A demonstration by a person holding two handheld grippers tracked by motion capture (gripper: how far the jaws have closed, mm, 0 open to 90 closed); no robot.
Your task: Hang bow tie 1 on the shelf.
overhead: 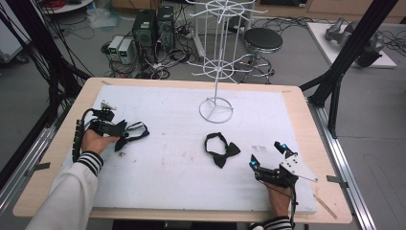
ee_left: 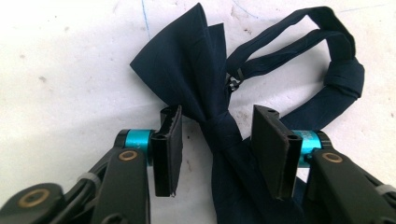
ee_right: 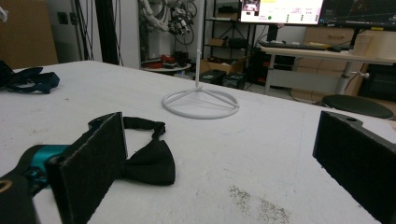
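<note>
Navy bow tie point(ee_left: 215, 121) knot between left gripper point(ee_left: 219, 144) pads (untouched)

In the left gripper view the navy bow tie point(ee_left: 205, 88) runs off the bottom edge, its lower wing partly hidden behind a jaw. In the right gripper view a jaw covers part of the black bow tie point(ee_right: 149, 161). The wire rack point(overhead: 216, 57) is cut off at the high view's top edge.

Bow tie point(overhead: 130, 134) left, 2nd tie point(overhead: 221, 149) centre, stand point(overhead: 216, 109) behind
</note>
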